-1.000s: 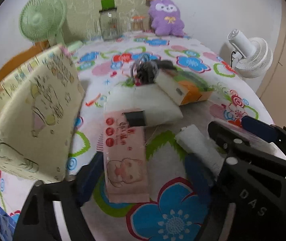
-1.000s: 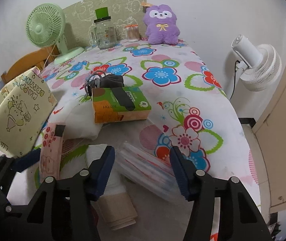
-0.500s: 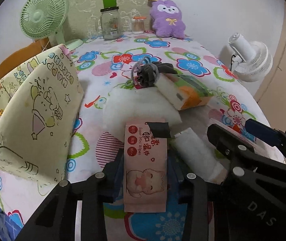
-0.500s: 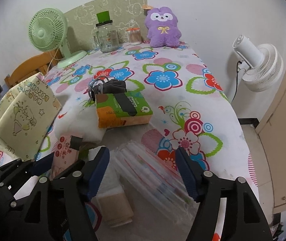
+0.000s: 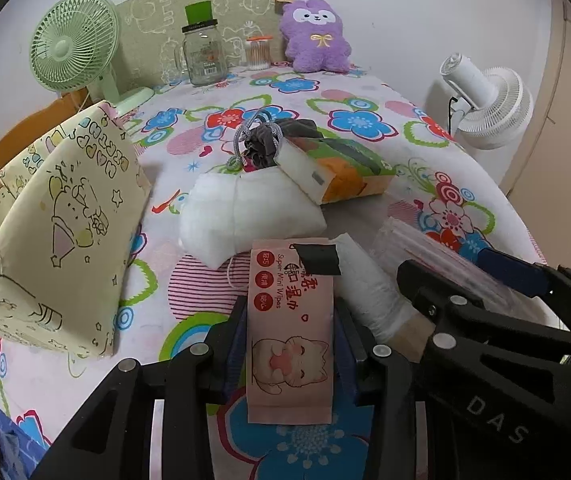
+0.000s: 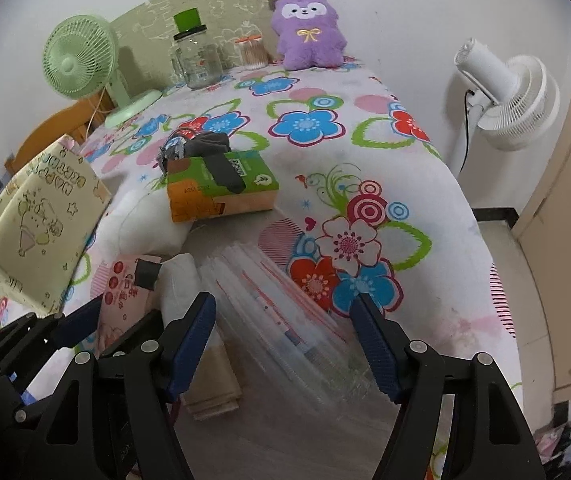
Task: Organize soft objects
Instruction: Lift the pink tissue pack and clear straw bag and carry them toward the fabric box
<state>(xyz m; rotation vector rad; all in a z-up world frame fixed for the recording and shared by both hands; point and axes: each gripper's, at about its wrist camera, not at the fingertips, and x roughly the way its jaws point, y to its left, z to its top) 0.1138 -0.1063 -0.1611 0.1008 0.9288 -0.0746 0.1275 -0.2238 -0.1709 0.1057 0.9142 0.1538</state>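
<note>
Bed cover [image 5: 365, 120]: white cloth with big printed flowers in blue, red and green; all the things lie on it
Yellow bag [image 5: 57, 232]: pale yellow fabric with cartoon drawings, standing at the left side; the letters on its upper part in the right wrist view are too distorted to read
White pouch [image 5: 245, 212]: soft white bundle in the middle, just beyond the wipes
Tissue box [image 6: 221, 184]: green and orange, resting partly on the white pouch; the print on it is too small to read
Clear packet [image 6: 285, 320]: transparent plastic pack with red lines, long axis going from near right to far left; it lies between the right fingers
Wipes pack [image 5: 290, 332]: pink soft pack, "Super Mini Wipes" and "open" are readable, also Chinese characters, three red round marks and a cat drawing; black tape at the far end; its long axis points away from the camera, along the fingers
White roll [image 5: 369, 284]: just beside the wipes pack on the right, lying nearly parallel to it
Left gripper [image 5: 290, 344]: both pads press on the long sides of the wipes pack, clamped on it
Right gripper [image 6: 285, 344]: "DAS" is written on its body; the jaws are closing but stand apart, pads not touching the clear packet
</note>
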